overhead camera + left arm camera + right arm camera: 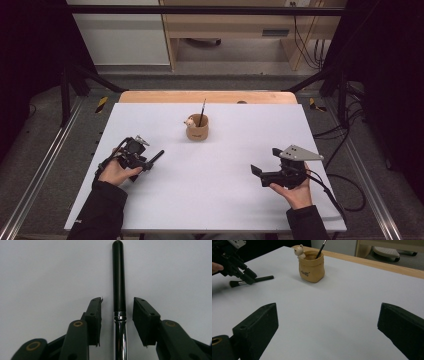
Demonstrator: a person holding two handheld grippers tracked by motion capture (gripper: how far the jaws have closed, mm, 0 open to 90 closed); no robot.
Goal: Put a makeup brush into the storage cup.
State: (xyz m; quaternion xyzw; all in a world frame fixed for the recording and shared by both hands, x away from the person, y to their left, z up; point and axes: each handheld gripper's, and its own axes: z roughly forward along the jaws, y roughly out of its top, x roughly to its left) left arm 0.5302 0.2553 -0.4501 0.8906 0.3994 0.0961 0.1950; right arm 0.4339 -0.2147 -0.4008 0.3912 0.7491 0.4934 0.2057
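Brush: slim black handle, chrome ferrule | left claw: released, straddling it | right claw: released

Left tongs: matte black, two flat rectangular pads with small screw holes, brass-coloured pivot rings on the arms. Right tongs: matte black, blocky pads, one brass-coloured ring at the lower left. Grey three-cornered plate with small holes on top; black cable trailing behind. Dark long sleeves on both forearms, to the wrists.
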